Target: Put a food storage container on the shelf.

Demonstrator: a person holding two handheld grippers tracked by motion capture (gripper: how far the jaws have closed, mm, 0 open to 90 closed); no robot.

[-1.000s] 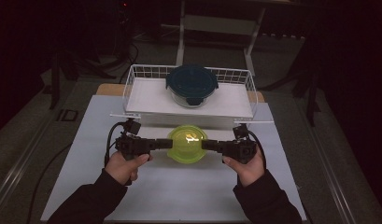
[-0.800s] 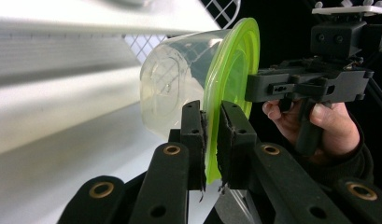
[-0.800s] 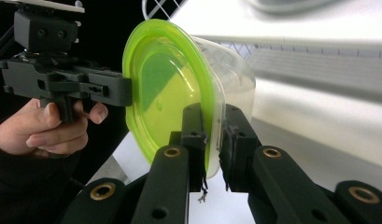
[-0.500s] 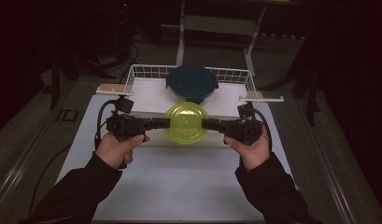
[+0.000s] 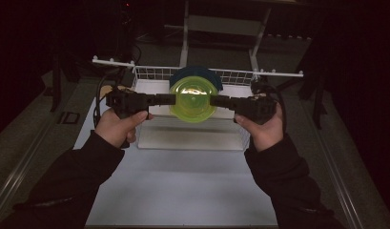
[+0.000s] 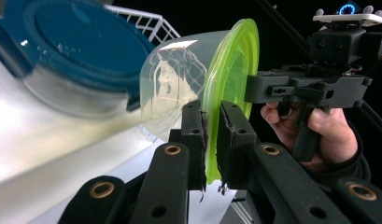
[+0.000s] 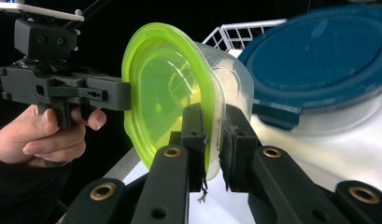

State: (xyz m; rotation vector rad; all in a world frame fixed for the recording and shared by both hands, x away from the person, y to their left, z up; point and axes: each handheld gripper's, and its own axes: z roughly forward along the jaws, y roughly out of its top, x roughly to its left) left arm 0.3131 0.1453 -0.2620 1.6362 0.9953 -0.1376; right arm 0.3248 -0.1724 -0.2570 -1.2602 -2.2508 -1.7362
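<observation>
A clear round container with a lime-green lid (image 5: 192, 100) hangs in the air, tipped on its side, over the front of the white wire basket (image 5: 149, 74). My left gripper (image 5: 171, 99) is shut on the lid's rim at the left, and my right gripper (image 5: 214, 101) is shut on the rim at the right. In the left gripper view the jaws (image 6: 211, 121) pinch the green lid's edge (image 6: 230, 70). The right gripper view has its jaws (image 7: 215, 123) clamped on the same rim (image 7: 165, 93). A blue-lidded container (image 5: 202, 74) sits in the basket behind it.
The basket stands at the far end of a white table (image 5: 183, 186), its raised wire rim just below and behind the held container. The blue-lidded container (image 6: 81, 51) (image 7: 319, 56) lies close under the lifted one. Dark floor and a metal frame surround the table.
Both hands have risen together with the green-lidded container, carrying it from the table top up and away to above the basket's front. The grip on the rim has not changed.
</observation>
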